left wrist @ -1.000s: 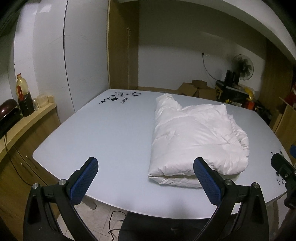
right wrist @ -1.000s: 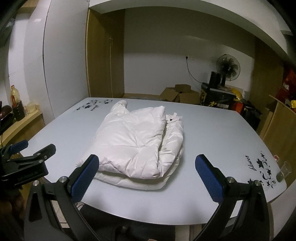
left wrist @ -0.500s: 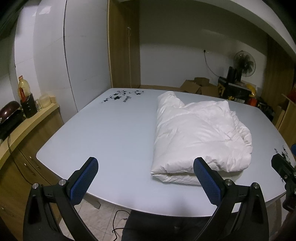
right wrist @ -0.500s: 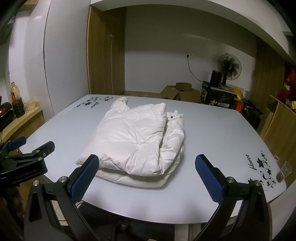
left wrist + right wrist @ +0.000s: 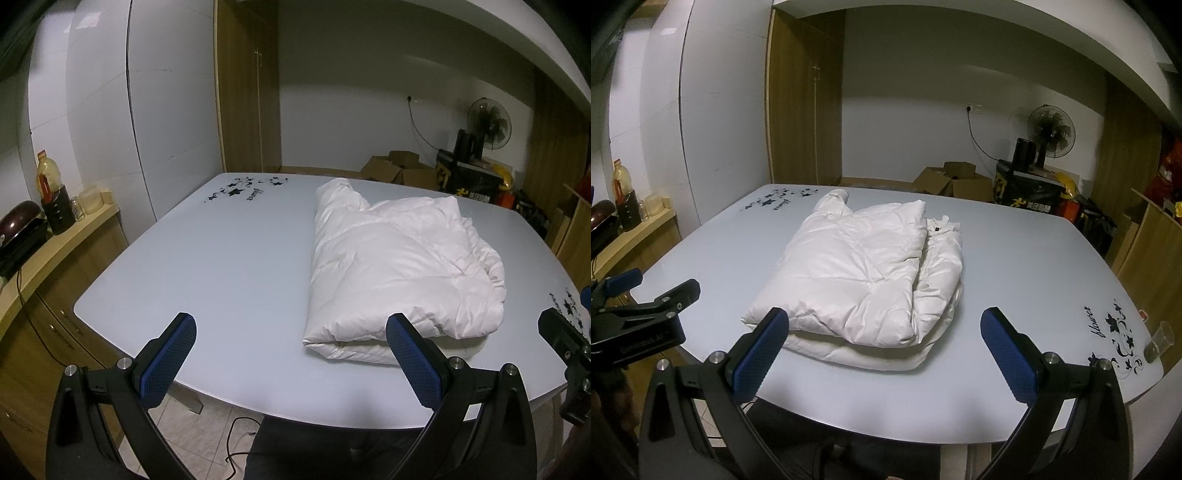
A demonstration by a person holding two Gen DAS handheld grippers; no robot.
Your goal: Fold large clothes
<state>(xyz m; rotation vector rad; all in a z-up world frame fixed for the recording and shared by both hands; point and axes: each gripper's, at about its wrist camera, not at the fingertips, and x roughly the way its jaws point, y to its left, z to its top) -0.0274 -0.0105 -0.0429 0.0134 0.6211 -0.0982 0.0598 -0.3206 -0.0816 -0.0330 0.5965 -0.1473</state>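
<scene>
A white puffy jacket [image 5: 399,273] lies folded into a thick bundle on the pale grey table [image 5: 221,266], with one sleeve end sticking out at its far side. It also shows in the right wrist view [image 5: 864,273]. My left gripper [image 5: 290,363] is open and empty, held back over the table's near edge, left of the jacket. My right gripper [image 5: 884,349] is open and empty, held back at the near edge in front of the jacket. Neither touches the jacket.
A small clear cup [image 5: 1160,341] stands at the table's right edge. A wooden counter [image 5: 48,247] with a bottle and a dark pot is at the left. Cardboard boxes [image 5: 951,182], a fan [image 5: 1049,129] and shelves stand behind and right.
Both grippers have drawn back and risen a little from the table; the jacket looks slightly farther and lower. The jacket has not moved. Both grippers stay open.
</scene>
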